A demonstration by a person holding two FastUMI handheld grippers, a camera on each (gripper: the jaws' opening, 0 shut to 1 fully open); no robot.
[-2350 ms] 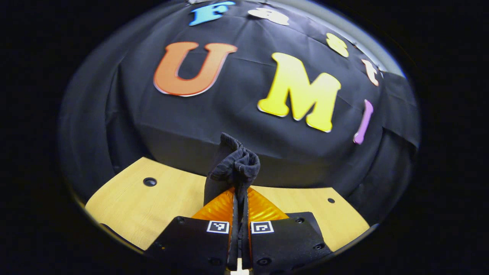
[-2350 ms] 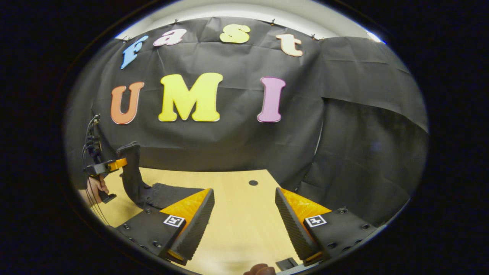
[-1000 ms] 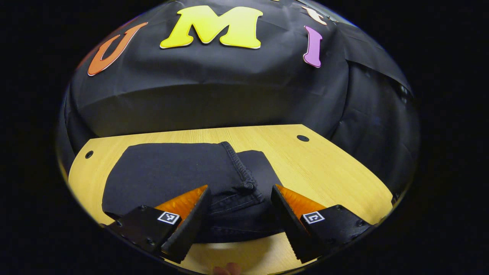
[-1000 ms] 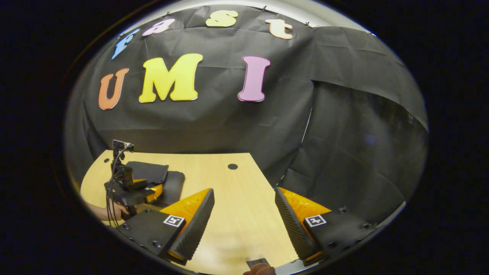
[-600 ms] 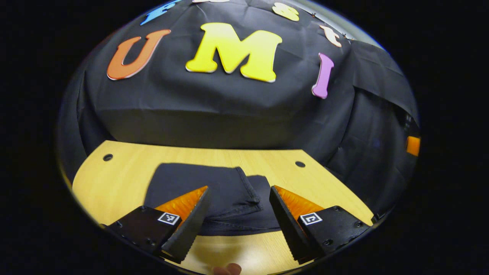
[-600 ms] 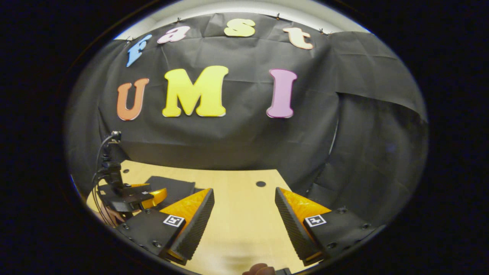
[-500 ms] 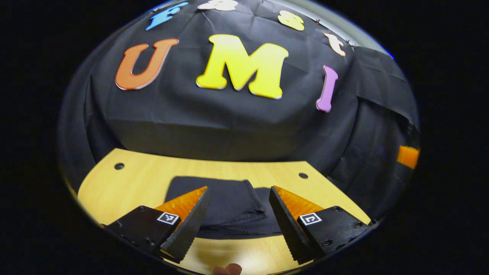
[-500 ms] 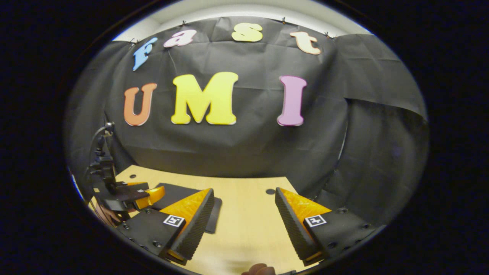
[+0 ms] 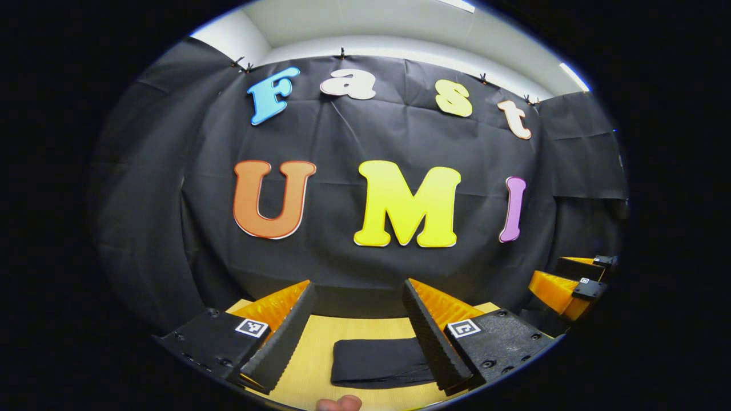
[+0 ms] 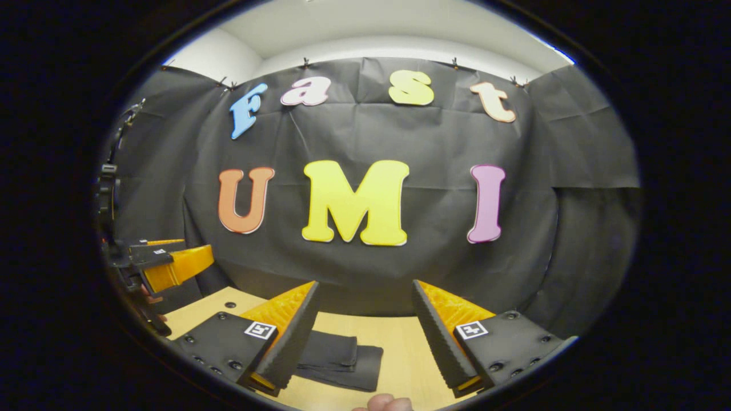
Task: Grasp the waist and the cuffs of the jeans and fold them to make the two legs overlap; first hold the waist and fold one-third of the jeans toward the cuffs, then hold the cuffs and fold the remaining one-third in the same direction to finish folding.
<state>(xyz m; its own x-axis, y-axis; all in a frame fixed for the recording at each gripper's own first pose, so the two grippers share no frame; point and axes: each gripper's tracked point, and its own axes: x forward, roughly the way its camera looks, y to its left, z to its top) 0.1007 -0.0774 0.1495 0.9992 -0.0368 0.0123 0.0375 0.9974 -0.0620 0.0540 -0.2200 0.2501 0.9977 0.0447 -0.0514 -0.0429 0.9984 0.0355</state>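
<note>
Left gripper view: the left gripper (image 9: 354, 334) is held above the light wooden table (image 9: 311, 365) with its jaws spread wide and nothing between them. Below the gap, and clear of both fingers, lie the dark folded jeans (image 9: 380, 361), a flat, compact rectangular bundle resting on the table. A fingertip (image 9: 338, 403) of the person's hand shows just nearer the camera than the jeans. To the right of the jeans, well apart and raised off the table, the right gripper (image 9: 562, 285) is seen from the side in front of the black cloth wall (image 9: 342, 142); from this angle its jaw gap cannot be judged.

Right gripper view: the right gripper (image 10: 365, 337) is likewise released, its jaws wide apart and empty, held above the table (image 10: 400, 348). The folded jeans (image 10: 337, 359) lie on the table below the gap, partly hidden behind the left-hand finger, with stacked layers visible at their edges. To the left of the jeans and well above the table, the left gripper (image 10: 171, 262) is seen from the side with cables running from its body. A fingertip (image 10: 385, 403) shows at the near edge, beside the jeans.
</note>
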